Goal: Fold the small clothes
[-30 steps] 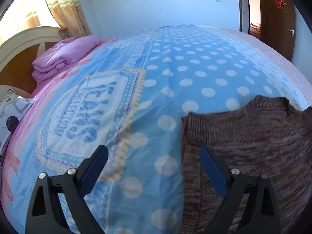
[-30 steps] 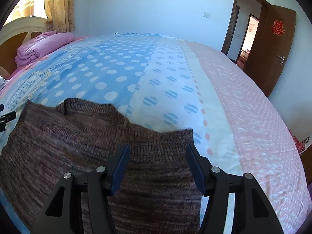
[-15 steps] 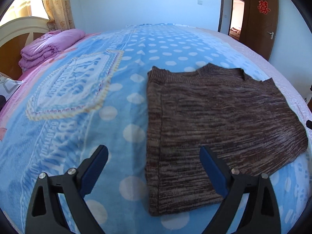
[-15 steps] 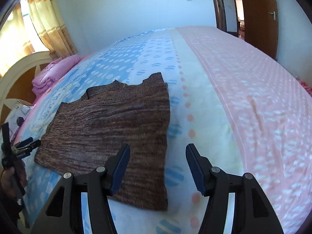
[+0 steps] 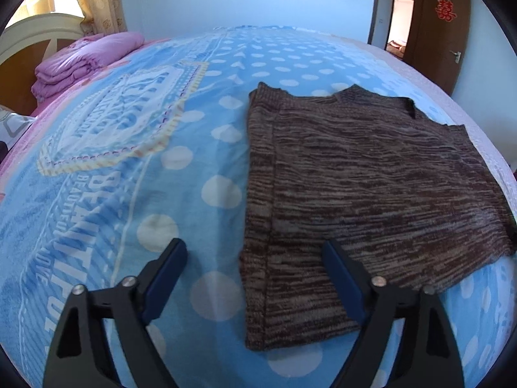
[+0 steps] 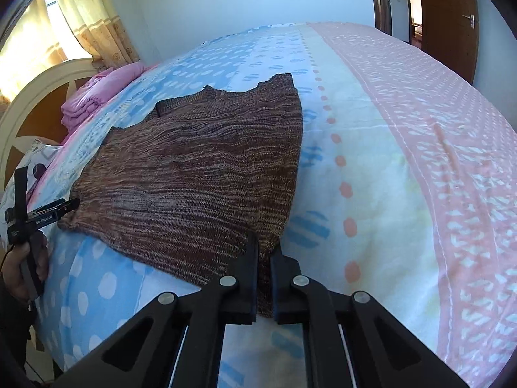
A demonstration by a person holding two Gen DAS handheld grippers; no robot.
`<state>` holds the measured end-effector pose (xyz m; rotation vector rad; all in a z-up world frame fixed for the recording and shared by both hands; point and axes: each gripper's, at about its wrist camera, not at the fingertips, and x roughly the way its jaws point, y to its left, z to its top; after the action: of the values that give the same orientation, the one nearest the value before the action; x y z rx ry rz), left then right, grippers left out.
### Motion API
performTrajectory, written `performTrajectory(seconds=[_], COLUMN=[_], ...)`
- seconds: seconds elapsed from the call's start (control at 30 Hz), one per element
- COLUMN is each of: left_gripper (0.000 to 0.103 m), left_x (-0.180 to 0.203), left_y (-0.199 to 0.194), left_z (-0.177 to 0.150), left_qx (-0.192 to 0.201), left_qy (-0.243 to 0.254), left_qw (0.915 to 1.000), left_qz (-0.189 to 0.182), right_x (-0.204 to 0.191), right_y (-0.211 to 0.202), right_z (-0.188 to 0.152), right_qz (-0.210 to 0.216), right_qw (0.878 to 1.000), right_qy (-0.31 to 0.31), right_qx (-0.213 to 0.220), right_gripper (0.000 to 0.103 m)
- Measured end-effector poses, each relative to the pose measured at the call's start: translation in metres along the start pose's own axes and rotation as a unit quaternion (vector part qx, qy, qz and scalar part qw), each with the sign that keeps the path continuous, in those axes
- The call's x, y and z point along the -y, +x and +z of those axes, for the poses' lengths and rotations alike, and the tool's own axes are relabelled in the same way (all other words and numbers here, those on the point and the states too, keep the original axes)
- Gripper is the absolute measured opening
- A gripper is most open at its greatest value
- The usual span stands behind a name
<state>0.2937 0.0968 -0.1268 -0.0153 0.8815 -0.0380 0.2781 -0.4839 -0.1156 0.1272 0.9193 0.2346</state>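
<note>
A brown knitted sweater (image 5: pixel 371 187) lies flat on the bed, folded into a rough rectangle; it also shows in the right wrist view (image 6: pixel 200 174). My left gripper (image 5: pixel 255 278) is open, held just above the sweater's near left corner, with one finger over the sweater and one over the blanket. My right gripper (image 6: pixel 265 268) is shut on the sweater's near right corner at the hem. The left gripper also shows at the left edge of the right wrist view (image 6: pixel 48 213), by the sweater's other near corner.
The bed has a blue polka-dot blanket (image 5: pixel 113 161) with a pink band (image 6: pixel 436 129) on the right. Folded purple bedding (image 5: pixel 84 61) lies by the headboard (image 6: pixel 35 103). A brown door (image 5: pixel 442 22) stands at the back right.
Both grippers have pulled back toward the sweater's near hem. The right gripper was open and has shut on the sweater's near right corner. The left gripper stays open.
</note>
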Motion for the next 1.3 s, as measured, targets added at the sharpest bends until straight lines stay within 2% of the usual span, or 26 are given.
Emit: performTrajectory(seconds=[0.1,0.17,0.2,0.23,0.27,0.3,0.37,0.6,0.7,0.73,0.8,0.83,0.87,0.9,0.93,1.0,1.03,1.07,1.1,1.13,1.17,1.3], left_gripper=[0.074,0.056,0.052,0.040,0.020,0.013,0.007,0.004,0.006,0.011,0.032,0.055,0.066,0.066,0.064,0.020,0.007,0.004,0.004,0.003,0.003,0.003], left_x=[-0.001,-0.002,-0.002,-0.003,-0.003,-0.005,-0.007,-0.015,-0.013,-0.012,-0.012,-0.012,-0.014,-0.015,-0.017,-0.017,-0.017,-0.017,-0.015,-0.014,-0.014,-0.029], left_y=[-0.002,-0.003,-0.004,-0.004,-0.005,-0.006,-0.009,-0.020,-0.020,-0.019,-0.018,-0.017,-0.016,-0.017,-0.016,-0.011,-0.007,-0.006,-0.008,-0.011,-0.016,-0.015], left_z=[-0.001,-0.001,-0.001,-0.002,-0.003,-0.004,-0.007,-0.019,-0.017,-0.016,-0.012,-0.009,-0.007,-0.005,-0.002,0.001,0.001,0.000,-0.002,-0.003,-0.005,-0.015], left_qx=[0.007,0.010,0.012,0.013,0.014,0.014,0.018,0.022,0.022,0.021,0.021,0.022,0.025,0.031,0.035,0.031,0.020,0.018,0.021,0.026,0.031,0.017], left_qy=[-0.001,-0.001,-0.003,-0.004,-0.005,-0.008,-0.014,-0.031,-0.030,-0.032,-0.033,-0.036,-0.041,-0.047,-0.051,-0.053,-0.053,-0.053,-0.047,-0.043,-0.044,-0.074], left_qw=[0.9999,0.9998,0.9997,0.9996,0.9994,0.9992,0.9986,0.9956,0.9963,0.9963,0.9961,0.9964,0.9961,0.9951,0.9939,0.9932,0.9936,0.9935,0.9936,0.9943,0.9946,0.9904], left_qz=[-0.010,-0.019,-0.021,-0.024,-0.032,-0.037,-0.049,-0.085,-0.077,-0.077,-0.079,-0.073,-0.073,-0.082,-0.091,-0.099,-0.098,-0.099,-0.100,-0.094,-0.088,-0.116], right_x=[0.002,0.003,0.003,0.002,0.002,0.002,0.003,0.002,-0.002,0.000,0.000,0.000,0.000,0.000,0.001,0.001,0.001,0.000,0.000,-0.001,-0.003,0.000], right_y=[0.006,0.008,0.008,0.007,0.006,0.005,0.003,0.000,0.002,0.002,0.003,0.002,0.002,0.002,0.002,0.002,0.002,0.002,0.001,0.000,-0.003,-0.007], right_z=[0.000,0.001,0.001,0.000,0.000,0.000,-0.001,-0.004,-0.004,-0.004,-0.004,-0.005,-0.005,-0.006,-0.007,-0.007,-0.007,-0.007,-0.006,-0.005,-0.005,-0.006], right_qz=[0.004,0.001,-0.001,-0.003,-0.003,-0.003,-0.002,-0.003,-0.013,-0.010,-0.009,-0.010,-0.011,-0.011,-0.009,-0.009,-0.010,-0.011,-0.008,-0.002,-0.002,-0.005], right_qw=[1.000,1.000,1.000,1.000,1.000,1.000,1.000,1.000,1.000,1.000,1.000,0.999,0.999,0.999,0.999,0.999,0.999,0.999,0.999,0.999,0.999,0.999], right_qy=[0.002,0.004,0.004,0.003,0.003,0.005,0.008,0.007,-0.004,0.001,0.004,0.005,0.006,0.007,0.009,0.009,0.007,0.004,0.002,-0.001,-0.003,-0.003], right_qx=[-0.008,-0.006,-0.006,-0.006,-0.003,0.000,0.007,0.022,0.024,0.026,0.027,0.030,0.032,0.033,0.035,0.037,0.038,0.039,0.039,0.038,0.040,0.035], right_gripper=[0.005,0.005,0.005,0.005,0.005,0.005,0.005,0.005,0.007,0.008,0.010,0.012,0.017,0.024,0.026,0.026,0.026,0.025,0.012,0.005,0.005,0.005])
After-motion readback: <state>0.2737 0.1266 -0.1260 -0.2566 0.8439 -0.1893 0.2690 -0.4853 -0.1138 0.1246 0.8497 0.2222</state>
